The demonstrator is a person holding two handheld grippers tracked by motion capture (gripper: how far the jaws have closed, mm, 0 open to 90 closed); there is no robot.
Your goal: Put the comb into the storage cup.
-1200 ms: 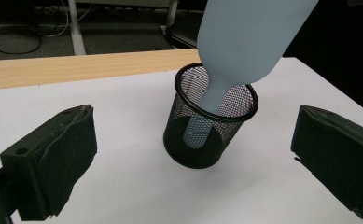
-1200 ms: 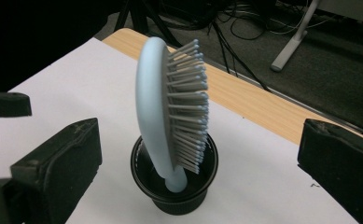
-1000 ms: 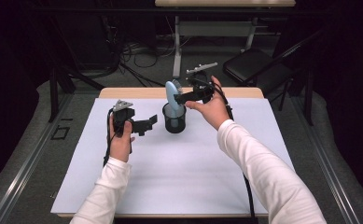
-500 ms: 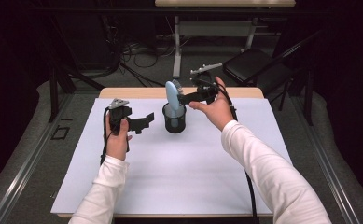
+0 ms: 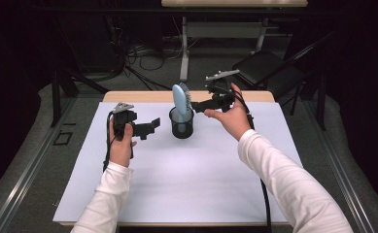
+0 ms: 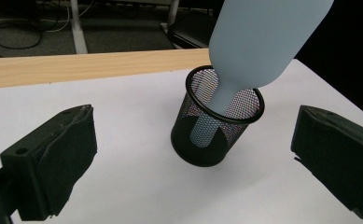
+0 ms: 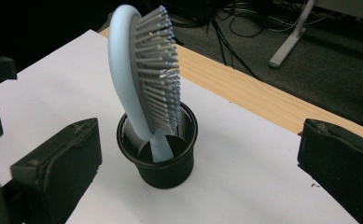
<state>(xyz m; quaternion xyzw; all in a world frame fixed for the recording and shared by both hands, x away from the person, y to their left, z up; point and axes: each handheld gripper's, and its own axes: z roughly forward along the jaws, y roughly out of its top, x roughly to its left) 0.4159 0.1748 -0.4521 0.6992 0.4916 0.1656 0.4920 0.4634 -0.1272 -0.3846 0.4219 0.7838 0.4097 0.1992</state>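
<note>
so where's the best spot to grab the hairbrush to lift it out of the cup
Probably the head of the hairbrush, taken from above across its smooth back and bristle face. Its handle stands down inside the mesh cup, so only the head, leaning over the rim, is free to pinch.

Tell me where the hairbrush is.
The hairbrush stands handle-down in the black mesh cup, mid-table toward the far edge, between the left gripper and right gripper.

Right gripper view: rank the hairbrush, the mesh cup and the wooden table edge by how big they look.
1. wooden table edge, the longest stretch, running across the picture.
2. hairbrush, tall, standing handle-down in the cup.
3. mesh cup, shorter than the brush.
The brush stands nearer the camera than the edge, so that order is unsure.
</note>
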